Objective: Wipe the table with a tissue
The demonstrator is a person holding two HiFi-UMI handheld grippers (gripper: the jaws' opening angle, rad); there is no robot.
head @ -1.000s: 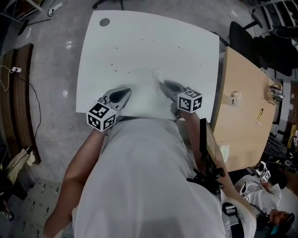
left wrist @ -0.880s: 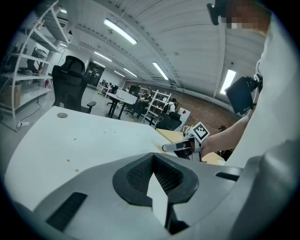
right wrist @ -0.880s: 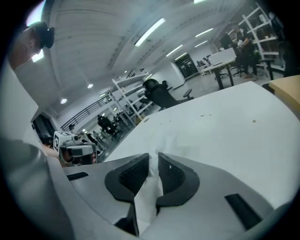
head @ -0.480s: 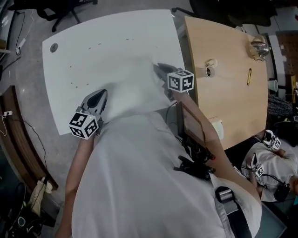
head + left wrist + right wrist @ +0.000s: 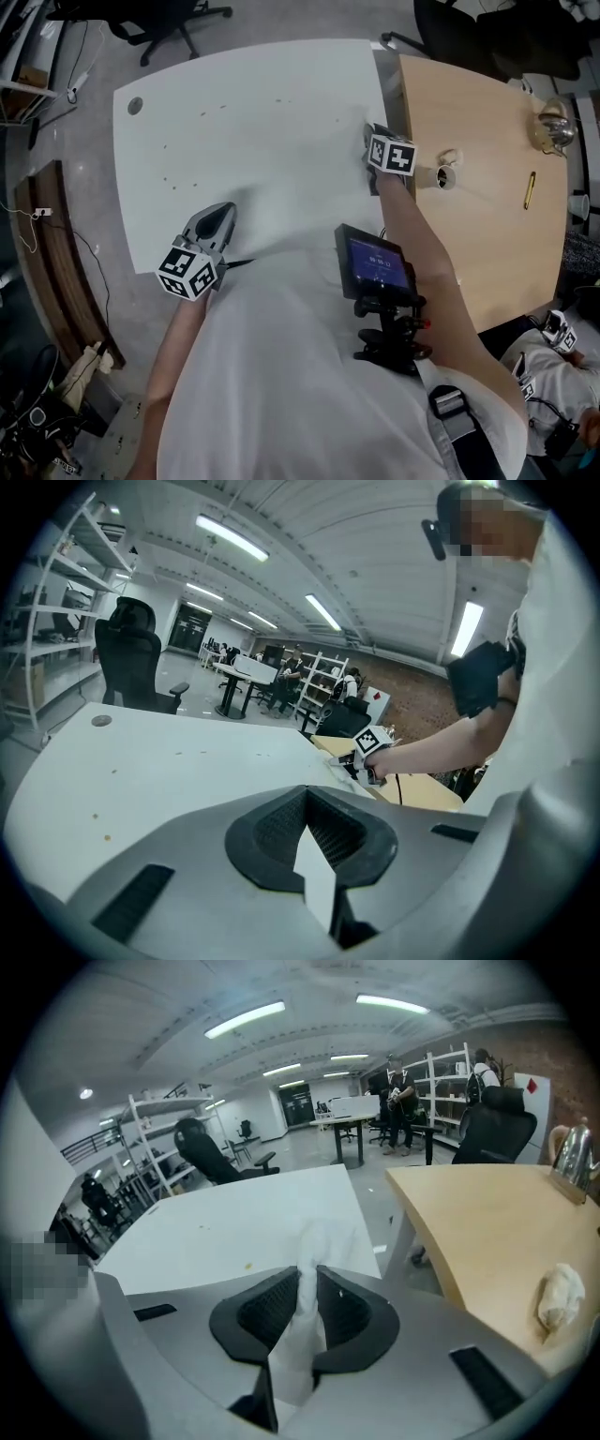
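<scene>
A white tissue (image 5: pixel 302 1335) is clamped in my right gripper (image 5: pixel 307 1277), which is shut on it. Its free end lies on the white table (image 5: pixel 272 150) close to the far right edge. In the head view the right gripper (image 5: pixel 375 139) sits at that edge, next to the wooden table. My left gripper (image 5: pixel 217 223) rests low over the table's near left part, jaws shut with nothing between them. From the left gripper view (image 5: pixel 305 797) the right gripper shows far off across the table. Small brown specks (image 5: pixel 165 156) dot the far left of the tabletop.
A wooden table (image 5: pixel 487 216) butts against the white one on the right; on it lie a crumpled tissue (image 5: pixel 560 1296), a yellow pen (image 5: pixel 530 189) and a metal kettle (image 5: pixel 553 131). An office chair (image 5: pixel 178 14) stands beyond the far edge. A screen (image 5: pixel 375 267) hangs at the person's chest.
My right gripper has swept with the tissue from the near middle of the table out to its far right edge. The left gripper has stayed by the near edge.
</scene>
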